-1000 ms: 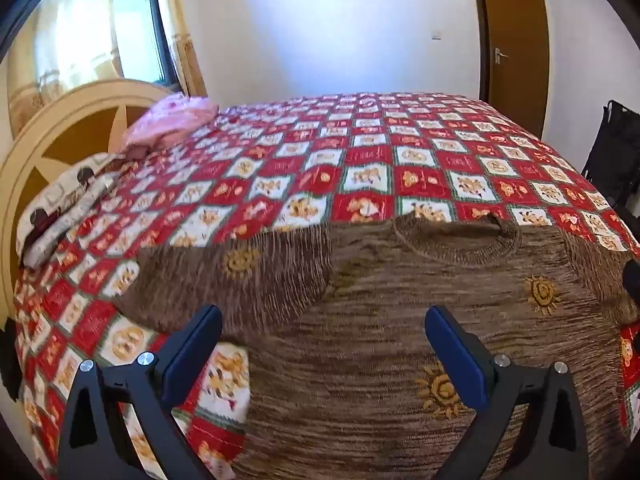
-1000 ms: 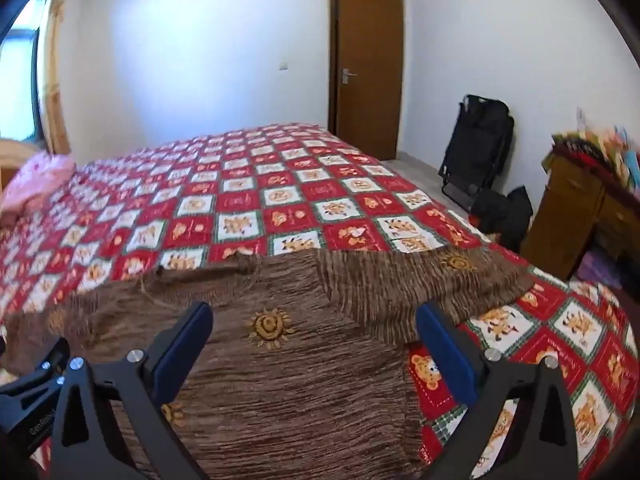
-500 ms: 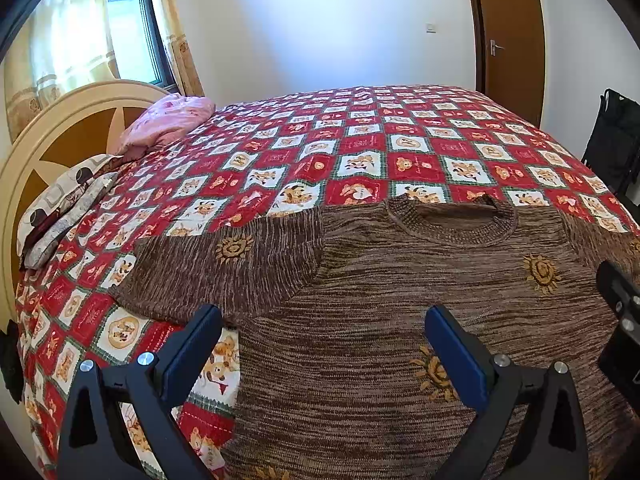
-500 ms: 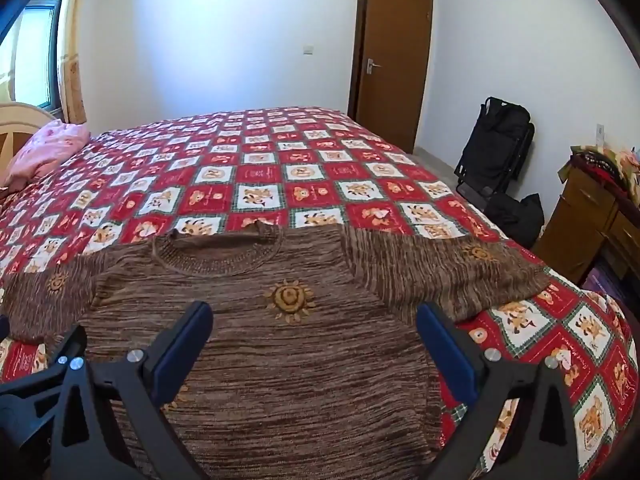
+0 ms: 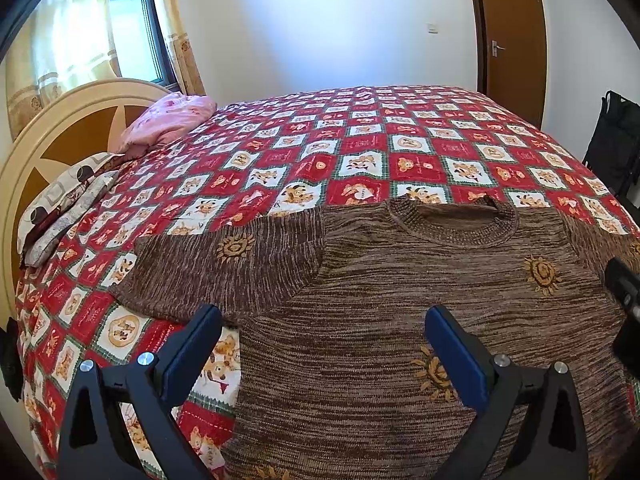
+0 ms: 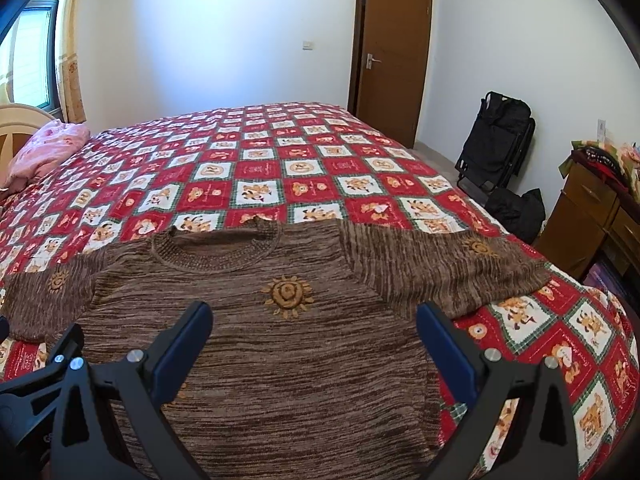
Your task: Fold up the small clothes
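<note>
While the brown knitted sweater (image 5: 400, 280) lies spread flat on the bed's red and white checked quilt (image 5: 360, 152), neckline away from us and both sleeves stretched out to the sides, we take the scene from the left. At the far left stands the rounded headboard (image 5: 48, 136), with a patterned pillow (image 5: 68, 200) and a pink bundle of cloth (image 5: 168, 120) beside it. The sweater's left sleeve (image 5: 208, 268) rests flat on the quilt. We hold the left gripper (image 5: 324, 344) above the sweater's lower left part, its blue pads wide apart and holding nothing. Next comes the right gripper (image 6: 314, 340), likewise spread and empty, hovering over the sweater's chest below a sun motif (image 6: 286, 294). The right sleeve (image 6: 440, 272) reaches toward the bed's edge. Farther right we see a brown door (image 6: 394, 52), a black folded stroller (image 6: 496, 144) and a wooden dresser (image 6: 588, 216)
</note>
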### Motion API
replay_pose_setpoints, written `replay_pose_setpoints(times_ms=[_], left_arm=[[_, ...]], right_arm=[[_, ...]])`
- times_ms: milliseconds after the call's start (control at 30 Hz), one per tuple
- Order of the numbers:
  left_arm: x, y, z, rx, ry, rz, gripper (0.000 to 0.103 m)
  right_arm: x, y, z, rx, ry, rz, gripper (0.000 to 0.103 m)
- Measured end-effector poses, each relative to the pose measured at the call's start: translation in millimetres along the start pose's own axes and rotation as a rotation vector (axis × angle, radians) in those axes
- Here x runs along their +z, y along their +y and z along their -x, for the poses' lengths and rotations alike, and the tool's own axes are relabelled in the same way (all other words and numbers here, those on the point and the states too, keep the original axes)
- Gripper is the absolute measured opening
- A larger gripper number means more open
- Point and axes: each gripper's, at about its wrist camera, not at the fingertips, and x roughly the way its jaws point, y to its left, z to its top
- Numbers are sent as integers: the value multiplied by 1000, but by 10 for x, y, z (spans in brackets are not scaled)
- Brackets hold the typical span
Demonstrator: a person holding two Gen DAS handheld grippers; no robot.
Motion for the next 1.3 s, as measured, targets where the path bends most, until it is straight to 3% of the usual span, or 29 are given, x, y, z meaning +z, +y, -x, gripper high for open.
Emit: replay_pose_setpoints(times_ms=[267, 1033, 1300], left_arm=[[35, -87, 0, 3, -8, -24, 102], [39, -156, -29, 6, -7, -40, 102], [55, -95, -51, -13, 6, -26, 102]], right_arm=[[88, -228, -34, -14, 9, -54, 103], [97, -339, -101, -36, 30, -53, 103], [100, -432, -193, 50, 84, -99, 102]])
